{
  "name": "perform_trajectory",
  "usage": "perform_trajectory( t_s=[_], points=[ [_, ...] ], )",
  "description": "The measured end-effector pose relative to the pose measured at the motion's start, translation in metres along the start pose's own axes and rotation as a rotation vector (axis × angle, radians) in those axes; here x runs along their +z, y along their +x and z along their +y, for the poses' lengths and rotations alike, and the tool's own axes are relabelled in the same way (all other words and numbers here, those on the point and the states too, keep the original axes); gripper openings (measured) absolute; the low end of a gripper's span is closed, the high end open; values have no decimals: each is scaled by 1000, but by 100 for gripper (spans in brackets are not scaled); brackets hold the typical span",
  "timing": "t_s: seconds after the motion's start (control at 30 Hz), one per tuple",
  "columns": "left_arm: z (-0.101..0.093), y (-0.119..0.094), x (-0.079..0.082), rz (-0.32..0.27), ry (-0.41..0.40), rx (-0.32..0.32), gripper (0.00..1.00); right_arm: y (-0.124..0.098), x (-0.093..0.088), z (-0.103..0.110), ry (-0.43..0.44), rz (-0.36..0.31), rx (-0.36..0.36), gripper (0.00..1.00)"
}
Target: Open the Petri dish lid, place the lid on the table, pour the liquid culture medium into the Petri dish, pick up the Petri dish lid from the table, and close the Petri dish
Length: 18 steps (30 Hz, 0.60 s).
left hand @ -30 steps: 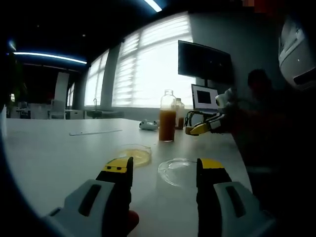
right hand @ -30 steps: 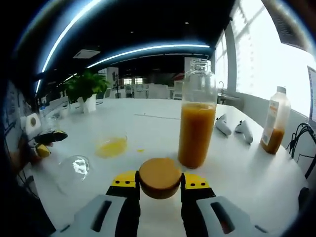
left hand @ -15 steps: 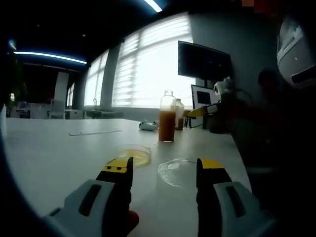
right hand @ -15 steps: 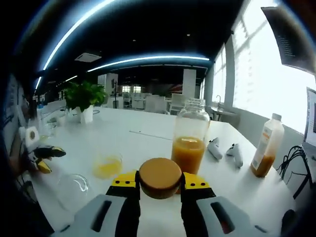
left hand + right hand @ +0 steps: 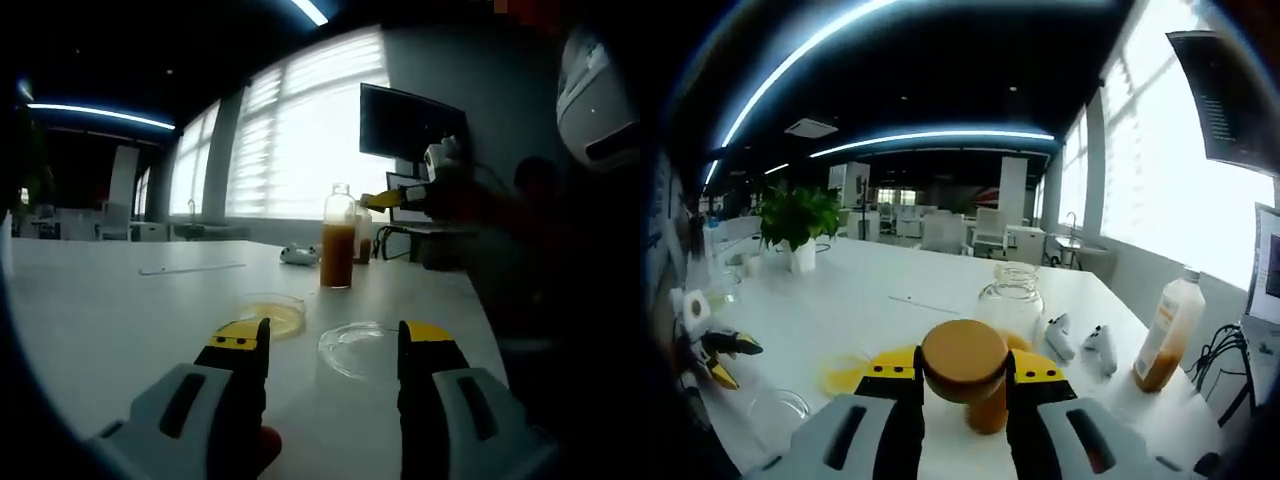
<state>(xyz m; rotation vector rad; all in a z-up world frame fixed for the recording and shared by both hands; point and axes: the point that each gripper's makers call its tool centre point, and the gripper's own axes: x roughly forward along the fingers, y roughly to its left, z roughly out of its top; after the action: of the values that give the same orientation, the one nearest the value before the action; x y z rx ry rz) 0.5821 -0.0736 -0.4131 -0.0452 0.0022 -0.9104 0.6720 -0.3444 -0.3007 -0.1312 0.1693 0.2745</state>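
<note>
Near the bench's (image 5: 110,310) front edge, the left gripper (image 5: 333,350) hovers with its jaws spread and empty, the clear Petri dish lid (image 5: 358,347) lying on the bench between and just beyond them. Beside the lid sits the Petri dish (image 5: 272,312), already holding yellow medium, so pouring looks done. Farther along the bench the open bottle (image 5: 1002,345) of orange liquid stands uncapped; the right gripper (image 5: 962,365) pinches its tan cap (image 5: 963,358) above it. What remains, by my reading, is recapping the bottle, then lifting the lid and closing the dish.
</note>
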Motion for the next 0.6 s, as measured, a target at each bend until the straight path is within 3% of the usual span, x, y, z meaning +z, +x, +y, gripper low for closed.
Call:
perform_trajectory(
  t_s=[0.6],
  points=[
    [-7, 0, 2, -3, -8, -3, 42, 17, 40, -23, -3, -42, -47, 26]
  ],
)
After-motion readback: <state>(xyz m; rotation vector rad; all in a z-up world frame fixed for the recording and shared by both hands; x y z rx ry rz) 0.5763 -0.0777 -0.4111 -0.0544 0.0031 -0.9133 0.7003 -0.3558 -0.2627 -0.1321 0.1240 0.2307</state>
